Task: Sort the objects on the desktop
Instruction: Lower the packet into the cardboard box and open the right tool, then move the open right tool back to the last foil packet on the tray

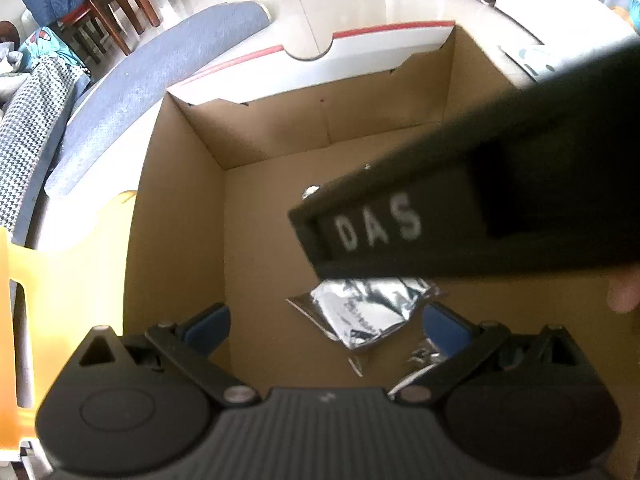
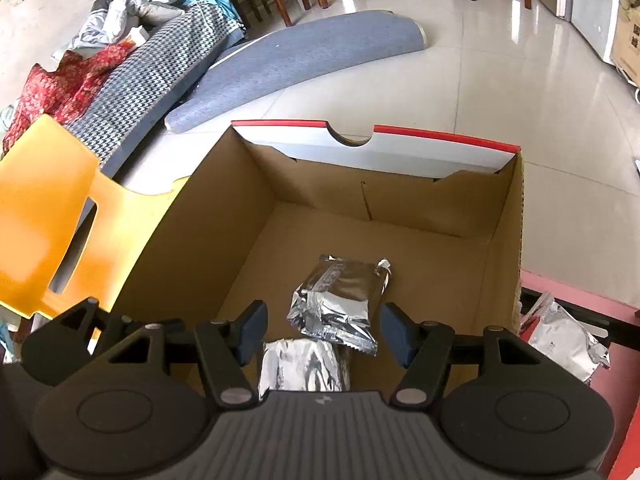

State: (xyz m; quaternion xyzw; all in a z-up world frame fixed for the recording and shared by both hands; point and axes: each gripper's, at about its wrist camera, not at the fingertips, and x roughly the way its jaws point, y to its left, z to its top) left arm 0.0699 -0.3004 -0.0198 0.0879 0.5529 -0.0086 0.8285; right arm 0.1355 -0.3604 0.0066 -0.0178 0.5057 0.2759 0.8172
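An open cardboard box [image 2: 514, 220] fills both views. On its floor lie two silver foil packets, one [image 2: 336, 300] further in and one [image 2: 304, 364] close under my right gripper [image 2: 326, 334]. That gripper hangs open above the box, its blue pads wide apart and touching neither packet. In the left wrist view my left gripper [image 1: 326, 328] is also open over the box [image 1: 176, 200], with a foil packet [image 1: 360, 316] lying below and between its fingers, apart from them. A third foil packet [image 2: 564, 340] lies outside the box on a pink surface.
A black bar lettered DAS [image 1: 440, 220] crosses above the box from the right, with part of a hand [image 1: 624, 294] under it. A yellow chair [image 2: 48, 208] stands left of the box. Beyond it are a blue-grey mat [image 2: 304, 52], piled cloth and wooden chairs.
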